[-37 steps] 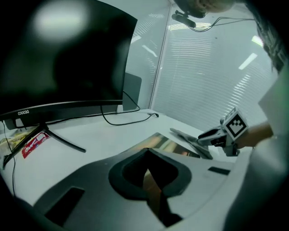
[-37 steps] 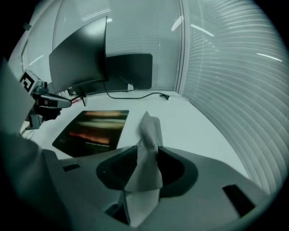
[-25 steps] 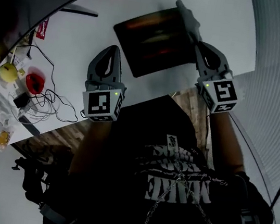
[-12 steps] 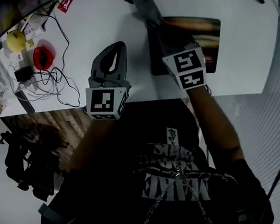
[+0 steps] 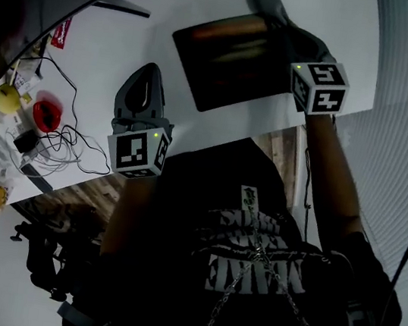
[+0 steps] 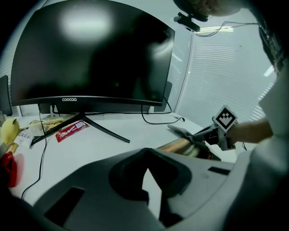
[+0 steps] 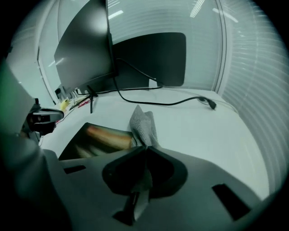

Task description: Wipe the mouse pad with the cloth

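left gripper (image 6: 147, 151) nearest, over the front part of the white desk (image 5: 115, 44), left of the mouse pad (image 5: 231, 63) and clear of it; jaws together, nothing between them, bare desk showing through the slit under the tips

right gripper (image 7: 146, 149) reaches further out, over the pad's right side; jaws clamped on the grey cloth (image 7: 143, 124)

cloth sticks out forward past the tips, a strip also trails back between the jaws; its free end sits at the pad's far right corner, mostly over bare desk just past the pad edge, can't tell if it's pressed down

pad is dark with orange/tan streaks, lies flat and skewed to the desk edge

left end of the desk: tangle of black cables (image 5: 68, 148), red object (image 5: 45, 114), yellow object (image 5: 5, 98)

further back: red packet (image 6: 71, 131) lying by the stand of a curved black monitor (image 6: 90, 49), screen off; second dark monitor (image 7: 153, 58) at the back, black cable (image 7: 171, 103) running across the desk in front of it; white blinds (image 7: 253, 81) on the right
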Motion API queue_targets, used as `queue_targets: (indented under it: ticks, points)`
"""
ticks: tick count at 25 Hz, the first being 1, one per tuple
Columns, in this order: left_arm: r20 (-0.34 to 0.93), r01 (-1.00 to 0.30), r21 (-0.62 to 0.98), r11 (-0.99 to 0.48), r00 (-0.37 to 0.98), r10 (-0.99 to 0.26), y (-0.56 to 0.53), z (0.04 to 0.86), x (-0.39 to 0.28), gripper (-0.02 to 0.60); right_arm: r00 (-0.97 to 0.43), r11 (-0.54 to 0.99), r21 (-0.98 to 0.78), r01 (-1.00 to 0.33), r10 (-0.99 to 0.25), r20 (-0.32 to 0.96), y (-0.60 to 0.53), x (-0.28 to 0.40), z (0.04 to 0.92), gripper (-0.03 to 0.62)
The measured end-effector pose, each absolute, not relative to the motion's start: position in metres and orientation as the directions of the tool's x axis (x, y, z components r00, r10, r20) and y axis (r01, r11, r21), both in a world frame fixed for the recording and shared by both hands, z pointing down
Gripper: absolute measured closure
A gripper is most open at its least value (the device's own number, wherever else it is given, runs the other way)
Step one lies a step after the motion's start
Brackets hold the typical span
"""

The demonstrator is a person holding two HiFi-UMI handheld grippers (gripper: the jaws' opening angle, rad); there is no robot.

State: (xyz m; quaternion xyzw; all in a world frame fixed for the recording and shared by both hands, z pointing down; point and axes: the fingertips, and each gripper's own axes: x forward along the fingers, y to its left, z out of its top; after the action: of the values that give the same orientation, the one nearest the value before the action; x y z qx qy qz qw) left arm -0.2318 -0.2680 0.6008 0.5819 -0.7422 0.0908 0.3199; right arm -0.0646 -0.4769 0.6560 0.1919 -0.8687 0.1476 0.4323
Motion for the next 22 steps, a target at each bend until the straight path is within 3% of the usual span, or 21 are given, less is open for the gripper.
queue_targets:
  ticks: [4,8,12,16,19,22]
  points:
    - [0.588,-0.933,0.230,0.278,-0.095,-0.804,-0.272,0.600,-0.223,0.577,-0.553,0.869,-0.081,-0.488,-0.235,0.800,-0.489,-0.052,0.654,0.579]
    - [0.570,-0.935,0.229,0.270,-0.096,-0.816,-0.273,0.592,-0.224,0.577,-0.645,0.861,-0.191,-0.472,-0.189,0.740,-0.453,-0.077,0.622,0.579]
    - [0.579,-0.935,0.222,0.277,-0.102,-0.809,-0.263,0.592,-0.225,0.577,-0.719,0.893,-0.301,-0.334,-0.035,0.695,-0.371,-0.129,0.611,0.579]
    - [0.576,-0.932,0.226,0.285,-0.108,-0.810,-0.255,0.590,-0.225,0.577,-0.685,0.943,-0.294,-0.154,0.112,0.720,-0.297,-0.156,0.634,0.579]
    - [0.582,-0.928,0.232,0.290,-0.107,-0.806,-0.247,0.593,-0.222,0.577,-0.644,0.965,-0.243,-0.101,0.123,0.755,-0.284,-0.153,0.647,0.579]
    - [0.596,-0.927,0.232,0.294,-0.104,-0.797,-0.239,0.598,-0.218,0.577,-0.637,0.964,-0.223,-0.147,0.080,0.767,-0.302,-0.129,0.652,0.579]
